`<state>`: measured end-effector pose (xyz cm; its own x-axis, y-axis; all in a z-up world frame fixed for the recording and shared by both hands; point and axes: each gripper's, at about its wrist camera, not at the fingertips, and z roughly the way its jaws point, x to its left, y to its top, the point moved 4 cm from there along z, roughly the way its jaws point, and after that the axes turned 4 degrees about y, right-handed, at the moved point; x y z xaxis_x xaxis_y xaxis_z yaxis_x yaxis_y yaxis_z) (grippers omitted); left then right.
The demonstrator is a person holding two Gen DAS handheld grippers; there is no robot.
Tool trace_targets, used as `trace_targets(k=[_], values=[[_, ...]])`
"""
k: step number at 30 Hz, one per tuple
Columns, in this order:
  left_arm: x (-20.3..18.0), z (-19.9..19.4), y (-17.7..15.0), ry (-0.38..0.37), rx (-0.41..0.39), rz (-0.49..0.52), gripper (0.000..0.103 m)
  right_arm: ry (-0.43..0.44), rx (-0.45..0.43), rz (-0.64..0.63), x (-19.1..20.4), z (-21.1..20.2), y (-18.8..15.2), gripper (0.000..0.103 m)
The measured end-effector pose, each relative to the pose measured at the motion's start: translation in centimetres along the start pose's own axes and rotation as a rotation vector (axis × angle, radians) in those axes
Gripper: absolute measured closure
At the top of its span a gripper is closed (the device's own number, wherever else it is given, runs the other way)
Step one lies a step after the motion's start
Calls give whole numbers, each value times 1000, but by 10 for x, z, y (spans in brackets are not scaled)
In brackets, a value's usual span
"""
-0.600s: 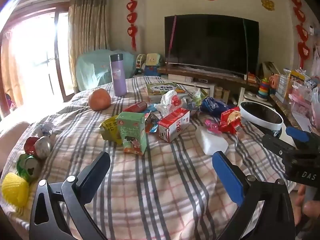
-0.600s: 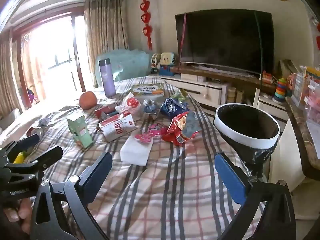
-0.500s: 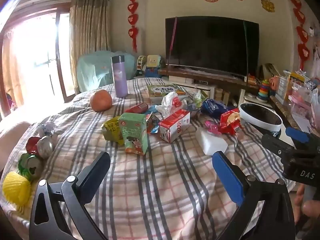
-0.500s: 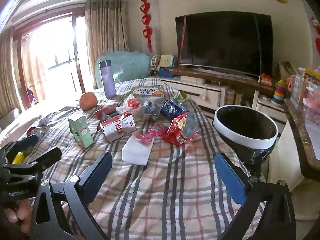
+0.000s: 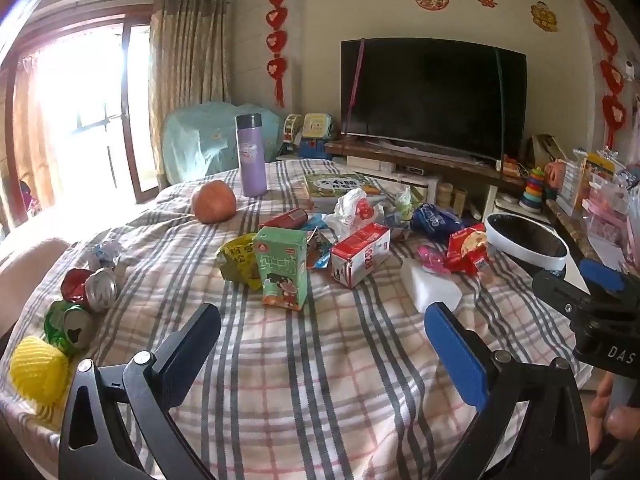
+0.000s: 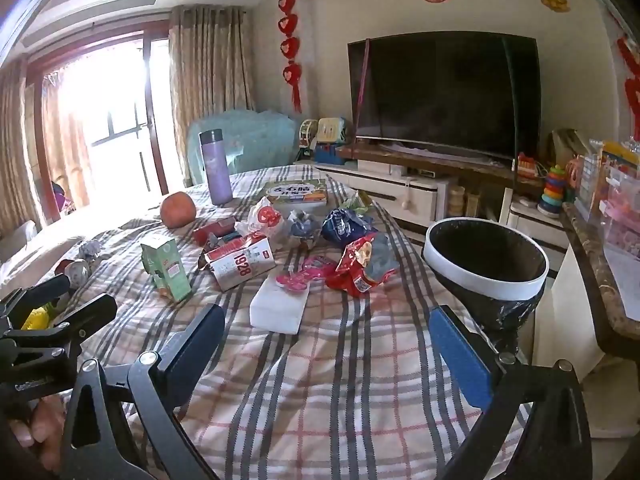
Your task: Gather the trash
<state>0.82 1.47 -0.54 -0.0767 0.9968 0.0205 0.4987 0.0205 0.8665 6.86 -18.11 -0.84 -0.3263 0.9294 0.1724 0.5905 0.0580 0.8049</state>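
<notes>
Here, left gripper (image 5: 322,336) and right gripper (image 6: 326,338) — both wide, empty — above the littered tablecloth (image 5: 320,380).

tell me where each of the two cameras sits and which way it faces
Left wrist: on the left gripper, looking over the plaid tablecloth towards the TV; its open fingers, plus the right gripper at right.
Right wrist: on the right gripper, nearer the trash bin, facing the same way; its open fingers, the left gripper at left.
Shared: green carton, red-and-white carton, purple flask.
</notes>
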Motion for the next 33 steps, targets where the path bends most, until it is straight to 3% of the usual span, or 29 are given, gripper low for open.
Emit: trace_targets(k=[33], values=[[0,0,-7,7,-9,-4,1,20,-16,7,4,-3,-2,0]])
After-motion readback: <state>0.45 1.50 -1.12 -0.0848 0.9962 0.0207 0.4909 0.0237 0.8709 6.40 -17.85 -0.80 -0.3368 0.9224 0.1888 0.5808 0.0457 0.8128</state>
